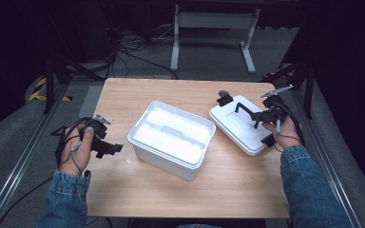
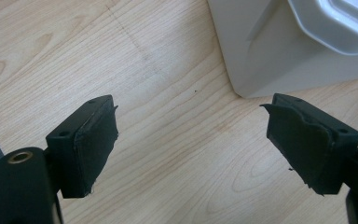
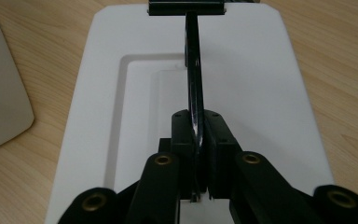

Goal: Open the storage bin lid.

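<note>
- The white box [image 1: 171,137] sat open at mid-table [image 1: 123,190], its lid [image 1: 240,126] lying flat just beside it on the right.
- The right gripper [image 3: 196,154] was clamped on the lid's black handle [image 3: 193,84], jaws pinched tight around the thin bar.
- The left gripper [image 2: 191,140] hovered over bare wood near the box's corner, jaws wide and empty.
- The lid looked like light, stiff plastic with a smooth top, likely slippery, so the handle seemed the sure hold.
- The box looked rigid and probably light; its rim or side wall seemed the place to steady it.
</note>
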`<state>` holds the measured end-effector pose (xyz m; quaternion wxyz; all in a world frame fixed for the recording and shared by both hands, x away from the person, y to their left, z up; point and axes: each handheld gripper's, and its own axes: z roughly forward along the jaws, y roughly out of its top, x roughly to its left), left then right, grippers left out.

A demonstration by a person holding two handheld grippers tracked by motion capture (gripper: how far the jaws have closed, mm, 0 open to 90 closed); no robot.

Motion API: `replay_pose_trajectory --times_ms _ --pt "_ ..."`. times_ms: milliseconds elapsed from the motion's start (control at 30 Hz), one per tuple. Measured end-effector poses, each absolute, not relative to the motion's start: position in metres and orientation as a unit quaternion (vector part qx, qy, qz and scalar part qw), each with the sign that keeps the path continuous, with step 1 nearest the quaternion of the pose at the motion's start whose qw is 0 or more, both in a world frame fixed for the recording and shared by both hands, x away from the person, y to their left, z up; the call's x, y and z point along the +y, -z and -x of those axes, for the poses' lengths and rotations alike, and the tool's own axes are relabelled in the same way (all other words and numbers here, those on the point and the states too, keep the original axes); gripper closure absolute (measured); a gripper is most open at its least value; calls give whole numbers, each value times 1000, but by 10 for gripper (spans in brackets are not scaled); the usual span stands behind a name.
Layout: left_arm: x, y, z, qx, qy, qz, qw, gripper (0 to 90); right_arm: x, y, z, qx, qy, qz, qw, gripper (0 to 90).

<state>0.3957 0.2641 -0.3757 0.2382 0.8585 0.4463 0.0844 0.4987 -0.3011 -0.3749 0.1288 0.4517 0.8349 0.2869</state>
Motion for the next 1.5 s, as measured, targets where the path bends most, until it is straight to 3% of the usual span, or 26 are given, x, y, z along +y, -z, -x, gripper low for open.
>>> replay_pose_trajectory --times_ms 767,900,967,1267,1500 --pt "264 376 -396 446 -83 -859 236 170 -303 402 -502 833 -282 -466 95 837" --pt "264 376 -396 446 -84 -860 236 170 -307 405 -503 824 -294 -477 84 780" --pt "264 377 -397 446 -83 -860 233 170 -309 404 -503 818 -299 -484 84 709" --pt "264 377 -397 443 -86 -861 233 170 -313 396 -501 812 -297 -484 131 511" --pt "265 377 -395 447 -86 -860 231 170 -305 380 -492 815 -314 -465 145 506"
